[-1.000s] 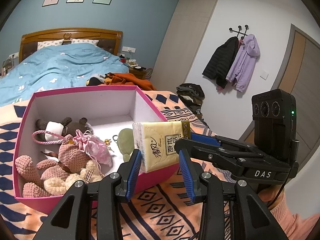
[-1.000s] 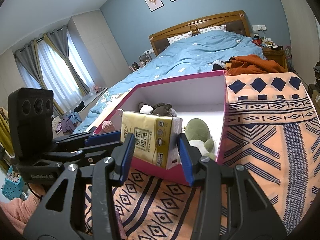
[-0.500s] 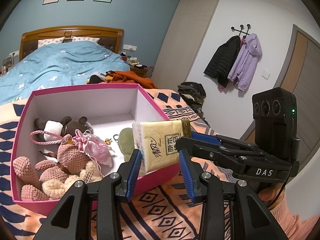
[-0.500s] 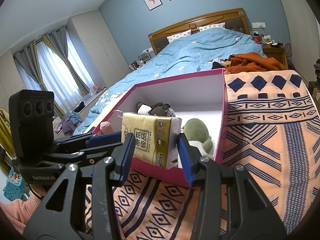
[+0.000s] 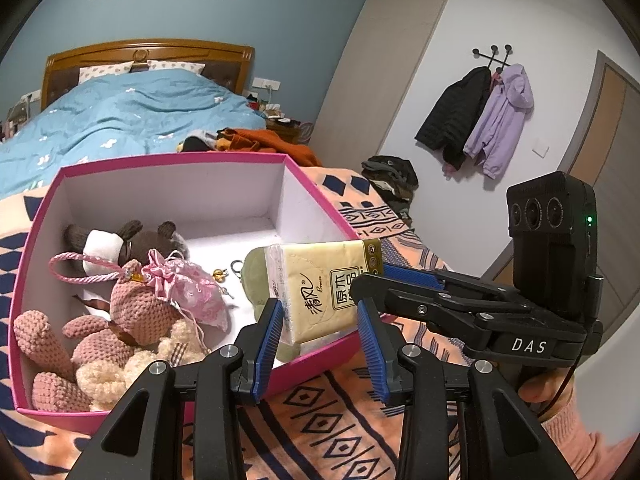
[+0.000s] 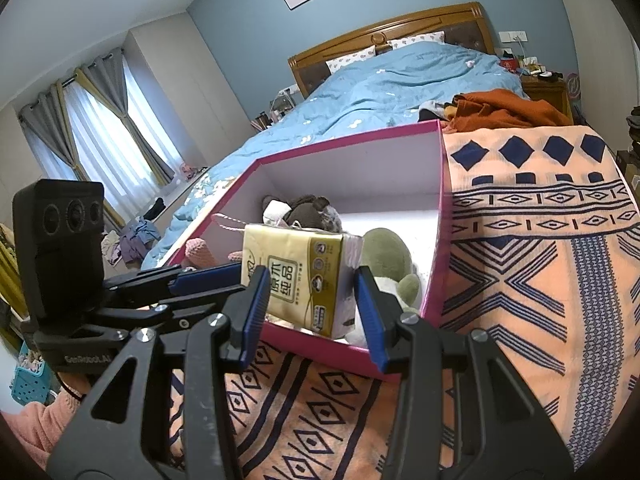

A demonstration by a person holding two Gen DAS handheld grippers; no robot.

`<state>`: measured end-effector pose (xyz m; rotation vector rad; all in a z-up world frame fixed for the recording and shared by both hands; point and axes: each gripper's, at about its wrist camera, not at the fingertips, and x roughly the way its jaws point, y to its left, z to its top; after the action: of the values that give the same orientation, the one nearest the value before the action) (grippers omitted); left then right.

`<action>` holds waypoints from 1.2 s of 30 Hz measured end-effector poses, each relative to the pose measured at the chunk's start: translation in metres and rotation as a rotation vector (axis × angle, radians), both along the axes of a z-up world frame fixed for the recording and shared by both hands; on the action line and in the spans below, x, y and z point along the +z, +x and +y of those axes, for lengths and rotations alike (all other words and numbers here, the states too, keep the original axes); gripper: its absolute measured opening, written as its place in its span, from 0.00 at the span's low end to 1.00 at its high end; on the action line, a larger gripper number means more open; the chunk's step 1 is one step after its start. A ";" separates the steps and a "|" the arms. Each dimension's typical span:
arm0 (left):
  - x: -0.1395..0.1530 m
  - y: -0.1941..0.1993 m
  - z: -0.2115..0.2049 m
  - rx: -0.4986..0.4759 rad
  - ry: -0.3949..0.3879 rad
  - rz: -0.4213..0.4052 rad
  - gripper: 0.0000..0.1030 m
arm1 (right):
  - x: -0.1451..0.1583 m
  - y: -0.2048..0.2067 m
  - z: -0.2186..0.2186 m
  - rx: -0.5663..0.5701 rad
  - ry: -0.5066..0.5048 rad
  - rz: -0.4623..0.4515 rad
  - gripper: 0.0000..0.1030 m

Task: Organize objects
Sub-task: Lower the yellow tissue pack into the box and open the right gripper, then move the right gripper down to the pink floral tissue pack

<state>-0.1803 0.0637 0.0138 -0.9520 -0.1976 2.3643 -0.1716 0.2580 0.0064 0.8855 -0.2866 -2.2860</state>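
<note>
A yellow tissue pack (image 5: 320,284) hangs over the near edge of the pink box (image 5: 320,196), inside its front right corner. My right gripper (image 6: 308,312) is shut on the tissue pack (image 6: 298,276); from the left wrist view its fingers (image 5: 404,274) clamp the pack's right end. My left gripper (image 5: 318,340) is open and empty, just in front of the pack; it shows at the left in the right wrist view. The box (image 6: 442,216) holds crocheted pink toys (image 5: 132,312), a pink drawstring pouch (image 5: 188,288), a brown bear (image 5: 152,240) and a green plush (image 6: 388,260).
The box sits on an orange and navy patterned blanket (image 6: 540,280) at the foot of a bed with a blue duvet (image 5: 120,116). An orange garment (image 6: 504,114) lies behind the box. Coats (image 5: 480,116) hang on the right wall.
The tissue pack and my right gripper have moved slightly forward and down over the box's near edge. The left gripper stays open at about the same place.
</note>
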 end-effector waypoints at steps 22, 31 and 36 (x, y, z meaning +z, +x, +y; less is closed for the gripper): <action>-0.017 -0.011 -0.001 0.020 -0.012 -0.051 0.37 | -0.010 -0.010 -0.012 -0.024 0.085 -0.016 0.43; -0.009 0.020 -0.010 0.060 -0.072 0.036 0.55 | -0.008 0.007 -0.006 -0.027 0.058 -0.004 0.43; 0.005 0.057 -0.022 0.086 -0.120 0.139 0.73 | -0.001 0.033 0.000 0.006 0.018 0.026 0.47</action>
<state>-0.1234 0.0420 0.0187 -0.8447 -0.0432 2.5350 -0.1382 0.2583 0.0058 0.8639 -0.2515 -2.2960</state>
